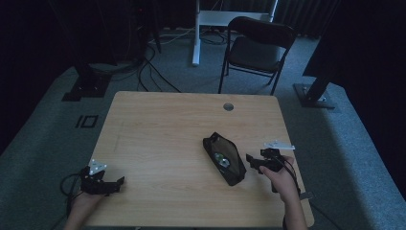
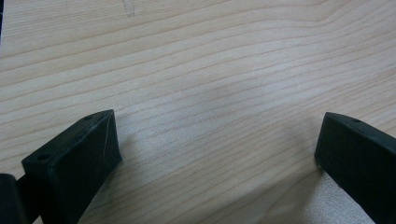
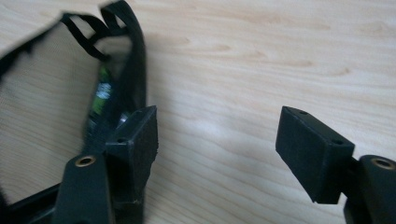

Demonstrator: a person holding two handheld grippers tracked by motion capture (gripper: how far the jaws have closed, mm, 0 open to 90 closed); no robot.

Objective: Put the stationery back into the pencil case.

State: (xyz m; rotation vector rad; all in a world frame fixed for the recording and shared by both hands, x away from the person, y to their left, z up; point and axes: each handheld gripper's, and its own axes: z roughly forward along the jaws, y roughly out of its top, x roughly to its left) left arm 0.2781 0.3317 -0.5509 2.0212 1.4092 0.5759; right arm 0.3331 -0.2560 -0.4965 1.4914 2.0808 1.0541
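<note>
Two grippers at a table (image 1: 158,124): left gripper (image 1: 119,181) rests spread over bare wood; right gripper (image 1: 250,159), jaws spread and empty, sits just beside the open mesh pouch (image 1: 224,158). Bring one jaw inside the pouch's rim before pinching, avoiding the contents.

High view: dim, bluish, grainy, room beyond table (image 1: 158,124) near black | left gripper view: bright, even, wood grain sharp, soft shadows under jaws | right gripper view: bright, warm, mesh pouch (image 3: 56,93) blurred, near jaws soft-focused.
</note>
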